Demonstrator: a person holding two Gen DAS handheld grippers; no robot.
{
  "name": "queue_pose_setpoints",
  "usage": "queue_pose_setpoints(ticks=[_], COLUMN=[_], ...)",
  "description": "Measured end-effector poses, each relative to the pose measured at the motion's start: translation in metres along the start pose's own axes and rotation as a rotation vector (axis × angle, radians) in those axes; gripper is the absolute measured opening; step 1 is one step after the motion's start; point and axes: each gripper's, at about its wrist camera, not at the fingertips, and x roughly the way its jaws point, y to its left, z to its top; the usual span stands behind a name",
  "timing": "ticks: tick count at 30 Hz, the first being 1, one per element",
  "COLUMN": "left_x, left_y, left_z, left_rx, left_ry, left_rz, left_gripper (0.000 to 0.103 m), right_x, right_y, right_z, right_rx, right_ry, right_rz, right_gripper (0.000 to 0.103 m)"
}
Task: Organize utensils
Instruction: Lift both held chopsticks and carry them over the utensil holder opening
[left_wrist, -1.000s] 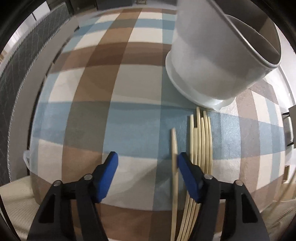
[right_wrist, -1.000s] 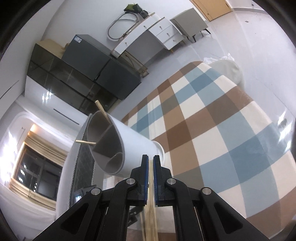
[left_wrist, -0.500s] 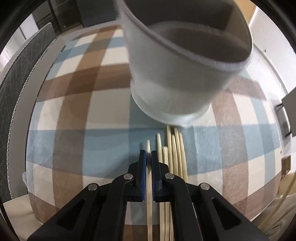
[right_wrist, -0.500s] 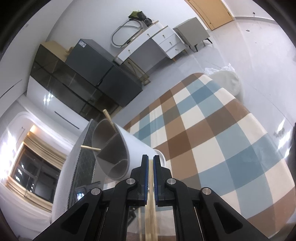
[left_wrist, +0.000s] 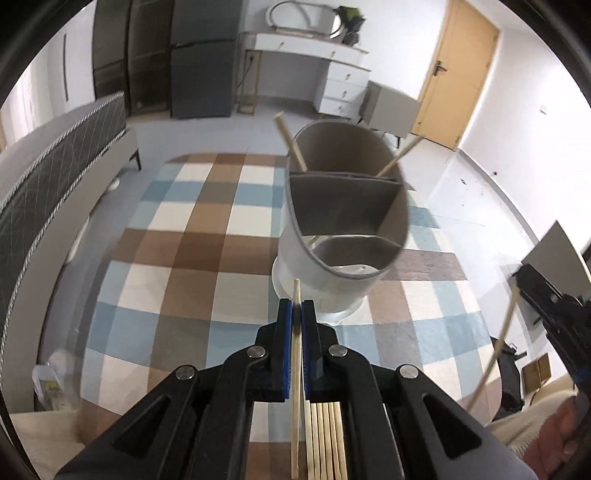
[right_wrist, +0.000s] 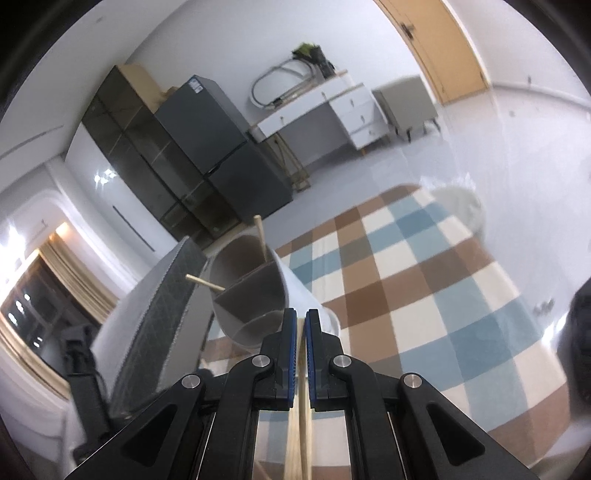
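In the left wrist view, the left gripper (left_wrist: 296, 325) sits at lower centre with its blue pads pressed together on 1 chopstick (left_wrist: 295, 387), whose tip pokes out just above the pads. Just right of it, low in the frame, a bundle of chopsticks (left_wrist: 327, 439) lies on the checked tablecloth (left_wrist: 177, 266). Above the pads, at centre, stands the white utensil holder (left_wrist: 317, 273) with its grey dividers; 2 sticks lean out of its far compartment, 1 to the upper left (left_wrist: 291, 142) and 1 to the upper right. At the far right edge the right gripper (left_wrist: 554, 314) appears, a pale stick slanting below it.

In the right wrist view, the utensil holder (right_wrist: 251, 295) sits left of centre. The right gripper (right_wrist: 301, 325), at lower centre, pinches a second chopstick (right_wrist: 303, 424) between nearly closed pads. The tablecloth (right_wrist: 424, 288) fills the right side.
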Motion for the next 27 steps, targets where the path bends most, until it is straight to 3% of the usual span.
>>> queue_pose_setpoints(ticks=[14,27], left_x=[-0.01,-0.056], left_y=[0.016,0.018], left_z=[0.004,0.034], left_rx=[0.025,0.042], left_ry=[0.035,-0.067], left_rz=[-0.033,-0.152], left_gripper=[0.0,0.0], right_x=[-0.035,-0.046], right_y=[0.054,0.076], right_z=[-0.003,0.012], right_rx=[-0.144,-0.213], right_ry=[-0.131,-0.195], right_rz=[-0.069,-0.075], right_gripper=[0.004,0.004])
